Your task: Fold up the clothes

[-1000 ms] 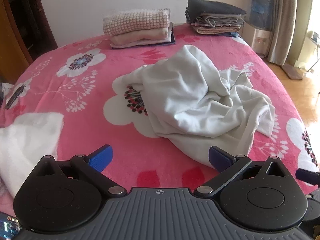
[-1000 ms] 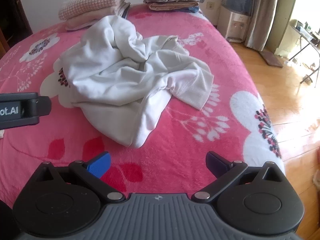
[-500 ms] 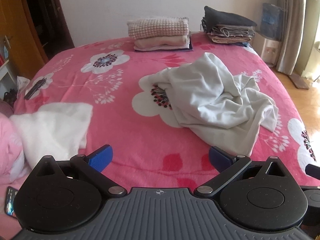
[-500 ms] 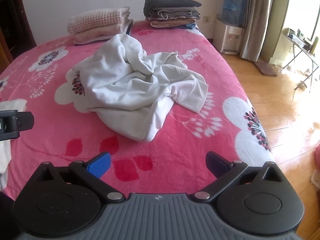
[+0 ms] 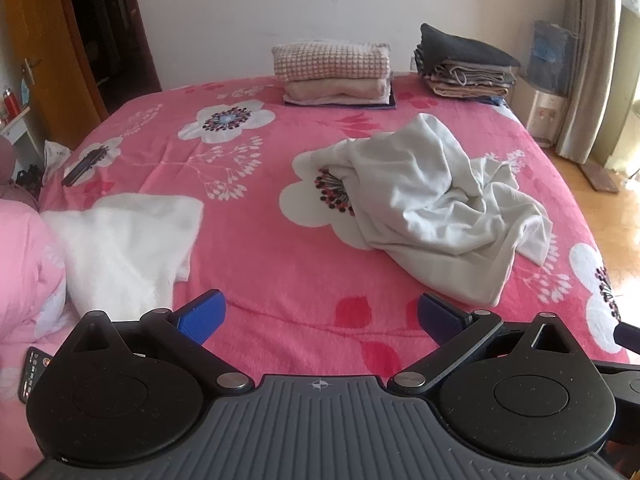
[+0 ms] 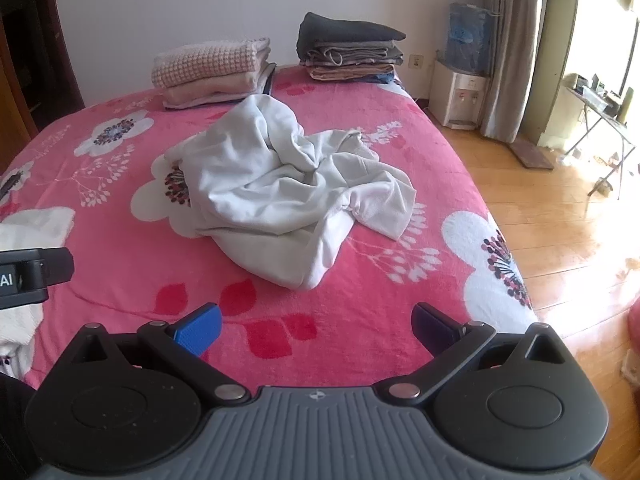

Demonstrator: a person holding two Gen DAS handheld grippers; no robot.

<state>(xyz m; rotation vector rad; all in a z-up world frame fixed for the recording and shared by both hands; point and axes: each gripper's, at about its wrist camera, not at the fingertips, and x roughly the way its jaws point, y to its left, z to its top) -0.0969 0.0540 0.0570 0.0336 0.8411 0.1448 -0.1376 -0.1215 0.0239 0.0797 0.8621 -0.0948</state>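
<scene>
Left gripper (image 5: 320, 314): fingers spread wide, nothing between them, held above the near edge of the bed.
Right gripper (image 6: 318, 322): likewise released and empty, over the same near edge.
Crumpled pale garment (image 6: 288, 196): lies in a rumpled heap on the pink floral blanket (image 5: 256, 248), ahead of both pairs of fingers and apart from them; ahead and right of the left fingers, ahead and slightly left of the right ones.
White fluffy cloth (image 5: 124, 240): spread flat, ahead and left of the left fingers.
Folded stacks: a checked pink pile (image 5: 332, 72) and a dark grey pile (image 5: 466, 66) sit far beyond the fingers, by the wall.
Dark flat item (image 5: 82, 164): far left on the blanket, possibly a remote; too small to tell.
</scene>
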